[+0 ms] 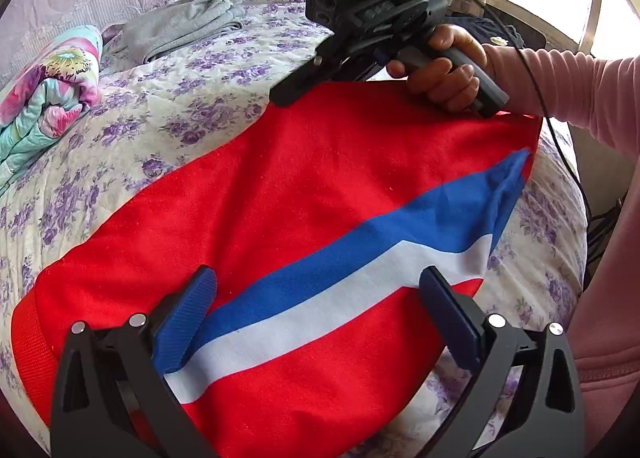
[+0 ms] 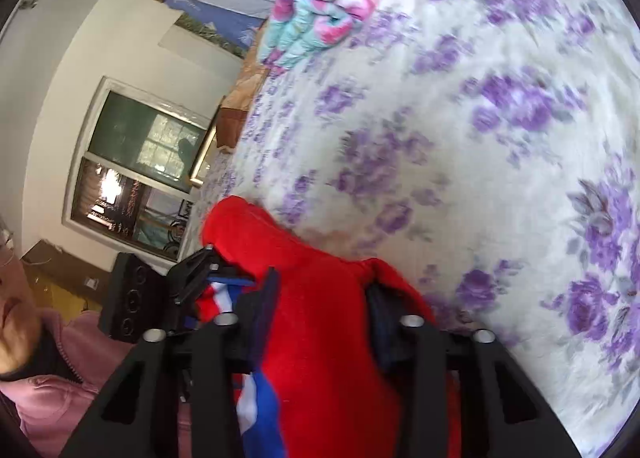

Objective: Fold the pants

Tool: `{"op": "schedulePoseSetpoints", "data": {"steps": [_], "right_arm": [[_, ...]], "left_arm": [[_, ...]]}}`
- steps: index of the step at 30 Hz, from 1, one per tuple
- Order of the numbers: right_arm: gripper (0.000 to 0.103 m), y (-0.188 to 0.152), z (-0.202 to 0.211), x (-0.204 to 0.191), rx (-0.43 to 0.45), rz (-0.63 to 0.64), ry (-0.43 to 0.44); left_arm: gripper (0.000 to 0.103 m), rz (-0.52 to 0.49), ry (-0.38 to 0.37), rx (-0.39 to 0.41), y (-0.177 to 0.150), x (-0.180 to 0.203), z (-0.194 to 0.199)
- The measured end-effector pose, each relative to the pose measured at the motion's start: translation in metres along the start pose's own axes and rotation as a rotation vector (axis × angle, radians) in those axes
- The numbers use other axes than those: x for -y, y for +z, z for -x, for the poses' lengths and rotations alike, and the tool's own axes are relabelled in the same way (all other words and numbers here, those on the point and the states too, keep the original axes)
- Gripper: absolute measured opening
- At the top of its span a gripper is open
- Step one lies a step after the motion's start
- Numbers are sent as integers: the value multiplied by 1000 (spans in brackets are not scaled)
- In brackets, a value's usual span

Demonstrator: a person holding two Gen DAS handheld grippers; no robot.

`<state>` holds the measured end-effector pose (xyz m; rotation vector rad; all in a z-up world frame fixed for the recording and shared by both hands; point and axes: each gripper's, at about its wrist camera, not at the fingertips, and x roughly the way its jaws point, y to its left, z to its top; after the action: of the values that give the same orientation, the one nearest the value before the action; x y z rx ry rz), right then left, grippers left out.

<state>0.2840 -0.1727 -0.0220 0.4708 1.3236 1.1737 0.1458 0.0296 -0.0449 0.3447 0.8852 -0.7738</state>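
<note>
Red pants (image 1: 304, 178) with a blue and white side stripe lie spread on the floral bedspread (image 1: 168, 106). In the left wrist view my left gripper (image 1: 320, 290) is open, its blue pads either side of the stripe just above the cloth. My right gripper (image 1: 296, 92) sits at the far edge of the pants. In the right wrist view the right gripper (image 2: 320, 290) is shut on a bunched fold of the red pants (image 2: 320, 338), lifted off the bed. The left gripper (image 2: 192, 274) shows at its left.
A folded grey garment (image 1: 188, 26) and a rolled flowered quilt (image 1: 52, 86) lie at the back left of the bed. The quilt also shows in the right wrist view (image 2: 320, 10). A person in a pink top (image 1: 600, 298) stands at the right.
</note>
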Motion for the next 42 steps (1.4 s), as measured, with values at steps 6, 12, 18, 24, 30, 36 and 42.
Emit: {"op": "schedulePoseSetpoints", "data": {"steps": [6, 12, 18, 24, 30, 36, 42], "right_arm": [[33, -8, 15, -11, 29, 63, -206], [53, -31, 38, -60, 133, 168, -389], [53, -48, -6, -138, 161, 384, -309], [51, -32, -93, -127, 85, 352, -348], [51, -43, -72, -118, 140, 233, -367], [60, -106, -28, -141, 261, 215, -348], [62, -162, -17, -98, 413, -11, -508]], "left_arm": [[99, -7, -12, 5, -4, -5, 11], [99, 9, 91, 141, -12, -18, 56], [99, 210, 33, 188, -17, -65, 74], [99, 328, -43, 150, -27, -95, 64], [99, 352, -41, 161, -31, -97, 65], [99, 339, 11, 153, -29, -91, 62], [99, 266, 108, 123, -26, -78, 53]]}}
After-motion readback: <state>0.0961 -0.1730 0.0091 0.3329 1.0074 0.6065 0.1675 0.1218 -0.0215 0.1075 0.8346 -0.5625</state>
